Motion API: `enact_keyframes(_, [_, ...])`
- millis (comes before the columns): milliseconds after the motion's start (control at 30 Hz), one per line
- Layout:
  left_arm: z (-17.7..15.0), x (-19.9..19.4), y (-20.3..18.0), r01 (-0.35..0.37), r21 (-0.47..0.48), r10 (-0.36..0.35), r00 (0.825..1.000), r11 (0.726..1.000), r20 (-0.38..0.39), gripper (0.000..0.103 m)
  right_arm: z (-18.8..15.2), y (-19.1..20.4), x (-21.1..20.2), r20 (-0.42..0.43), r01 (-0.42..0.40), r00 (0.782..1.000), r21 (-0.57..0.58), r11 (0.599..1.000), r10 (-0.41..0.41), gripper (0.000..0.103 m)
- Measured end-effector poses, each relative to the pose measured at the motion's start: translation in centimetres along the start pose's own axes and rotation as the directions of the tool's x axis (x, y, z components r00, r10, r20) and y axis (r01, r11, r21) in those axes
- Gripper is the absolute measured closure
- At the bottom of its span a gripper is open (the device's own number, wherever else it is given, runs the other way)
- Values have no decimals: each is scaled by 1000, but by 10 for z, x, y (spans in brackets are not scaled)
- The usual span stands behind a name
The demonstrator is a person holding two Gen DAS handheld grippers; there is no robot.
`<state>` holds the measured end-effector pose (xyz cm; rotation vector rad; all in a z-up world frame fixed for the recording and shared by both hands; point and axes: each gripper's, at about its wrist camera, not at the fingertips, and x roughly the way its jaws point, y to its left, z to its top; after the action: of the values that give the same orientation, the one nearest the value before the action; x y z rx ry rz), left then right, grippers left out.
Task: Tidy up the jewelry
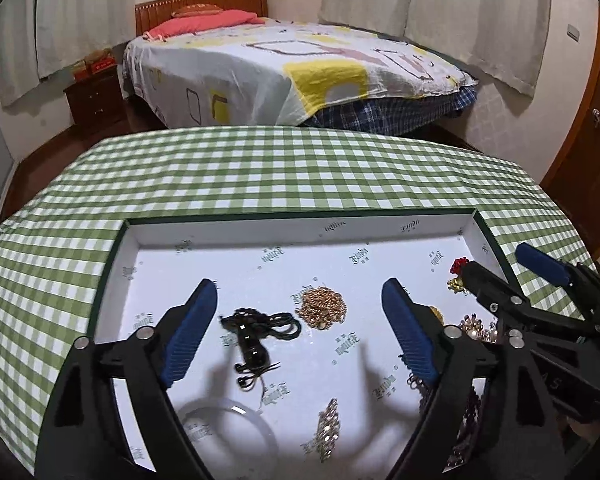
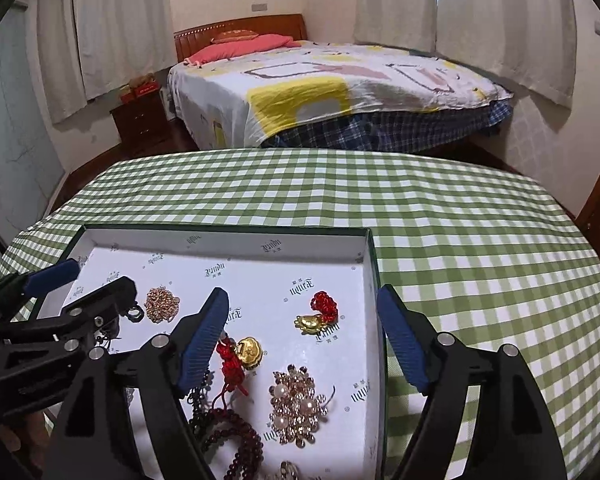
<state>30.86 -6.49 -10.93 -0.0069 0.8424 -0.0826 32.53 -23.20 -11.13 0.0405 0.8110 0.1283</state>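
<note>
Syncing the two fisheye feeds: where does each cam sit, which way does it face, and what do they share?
Left wrist: on the left gripper, looking forward and down over the box's left half and black cord necklace; own open blue fingers frame it, right gripper enters at right.
Right wrist: on the right gripper, over the box's right half and pearl brooch; own open fingers, left gripper at left.
Shared: box, gold chain pile, checked tablecloth, bed.

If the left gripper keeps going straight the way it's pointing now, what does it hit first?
Probably the black corded necklace, which lies between the open fingers of the left gripper, with the gold chain pile just beyond it. Both lie on the paper lining of the box. Depth is hard to judge through the fisheye.
</note>
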Motion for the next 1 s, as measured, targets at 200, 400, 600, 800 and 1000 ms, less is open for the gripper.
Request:
enact_keyframes(200, [-10,-27,5,-10,-16,10,1000,1000,27,13,-9,8,-24,27,27,999,-10,1000,-26,27])
enact_keyframes(400, [-34,-69,14,-40,-25,41,997,999,60,9,-35,16,-56,28,32,999,-1,999,-32,25])
enact_keyframes(600, [-65,-109,33,-51,-63,55,996,997,75,8,-66,17,-83,2,31,1000,21,999,-31,25])
enact_keyframes(800, [-89,-148,44,-77,-71,83,993,994,83,8,-81,21,-129,38,23,999,16,1000,-23,25])
enact_keyframes(1000, [-97,-204,48,-84,-76,95,983,994,157,8,-77,34,-188,141,7,990,-9,1000,-6,25])
